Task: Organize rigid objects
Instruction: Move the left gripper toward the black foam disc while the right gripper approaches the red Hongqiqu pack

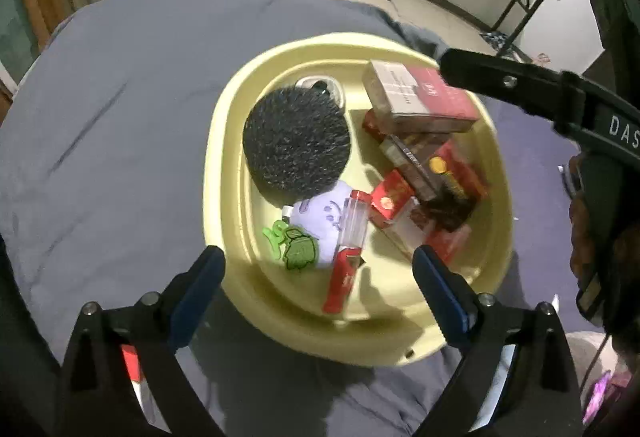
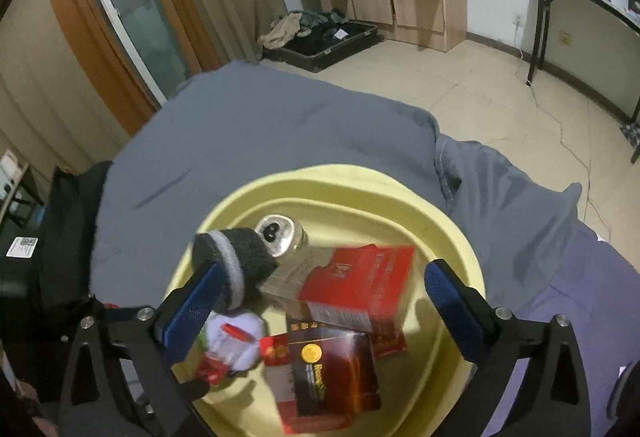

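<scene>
Both grippers, left (image 1: 318, 273) and right (image 2: 320, 301), released over the basin (image 1: 224, 141); top box (image 1: 420, 97) rests tilted on the pile, may slide.

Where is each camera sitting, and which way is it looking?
Left wrist: sits on the left gripper, looking steeply down into the yellow basin; its open jaws show, plus the right gripper reaching in.
Right wrist: sits on the right gripper, looking slantwise over the basin toward the room; its open jaws show.
Both share: basin, can, black round pad, red boxes, grey bedcover.
</scene>
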The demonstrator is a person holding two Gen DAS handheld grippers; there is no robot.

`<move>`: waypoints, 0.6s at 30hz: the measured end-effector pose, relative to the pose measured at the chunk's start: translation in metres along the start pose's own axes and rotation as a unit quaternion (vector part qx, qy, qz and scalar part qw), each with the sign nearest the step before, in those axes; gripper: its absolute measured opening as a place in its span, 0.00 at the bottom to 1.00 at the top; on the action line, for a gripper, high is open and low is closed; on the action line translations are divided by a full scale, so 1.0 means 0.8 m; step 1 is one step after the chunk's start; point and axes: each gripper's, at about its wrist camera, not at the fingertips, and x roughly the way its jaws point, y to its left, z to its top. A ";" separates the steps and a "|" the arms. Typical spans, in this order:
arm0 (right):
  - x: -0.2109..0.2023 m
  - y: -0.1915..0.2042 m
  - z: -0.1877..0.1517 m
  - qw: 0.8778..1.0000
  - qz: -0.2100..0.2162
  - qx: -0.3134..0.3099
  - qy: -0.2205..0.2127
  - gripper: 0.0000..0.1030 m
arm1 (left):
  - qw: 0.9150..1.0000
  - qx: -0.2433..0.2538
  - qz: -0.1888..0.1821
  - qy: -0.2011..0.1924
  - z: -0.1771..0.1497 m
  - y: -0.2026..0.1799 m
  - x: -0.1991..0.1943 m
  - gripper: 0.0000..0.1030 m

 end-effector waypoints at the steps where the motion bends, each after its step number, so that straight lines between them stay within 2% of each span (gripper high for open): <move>1: -0.010 -0.004 0.000 1.000 0.001 0.006 -0.004 1.00 | 1.000 0.002 -0.004 -0.002 0.000 0.000 -0.007 0.95; 3: -0.033 -0.018 -0.002 0.999 0.007 0.027 -0.016 1.00 | 1.000 0.003 -0.008 -0.004 0.003 -0.002 -0.022 1.00; 6: -0.081 -0.056 -0.009 0.997 0.005 0.063 -0.037 1.00 | 1.000 0.013 -0.004 -0.018 0.016 -0.019 -0.041 1.00; 9: -0.150 -0.123 -0.033 0.990 -0.014 0.118 -0.082 1.00 | 0.999 0.019 -0.022 -0.038 0.036 -0.059 -0.054 1.00; 11: -0.196 -0.179 -0.061 0.982 -0.053 0.147 -0.103 1.00 | 0.997 0.040 -0.039 -0.046 0.052 -0.102 -0.059 1.00; 13: -0.235 -0.235 -0.098 0.976 -0.117 0.155 -0.102 1.00 | 0.995 0.075 -0.054 -0.045 0.064 -0.158 -0.055 1.00; 15: -0.263 -0.284 -0.138 0.968 -0.179 0.153 -0.082 1.00 | 0.989 0.120 -0.070 -0.041 0.066 -0.224 -0.053 1.00; 18: -0.288 -0.339 -0.200 0.959 -0.240 0.143 -0.049 1.00 | 0.979 0.173 -0.097 -0.042 0.074 -0.321 -0.040 1.00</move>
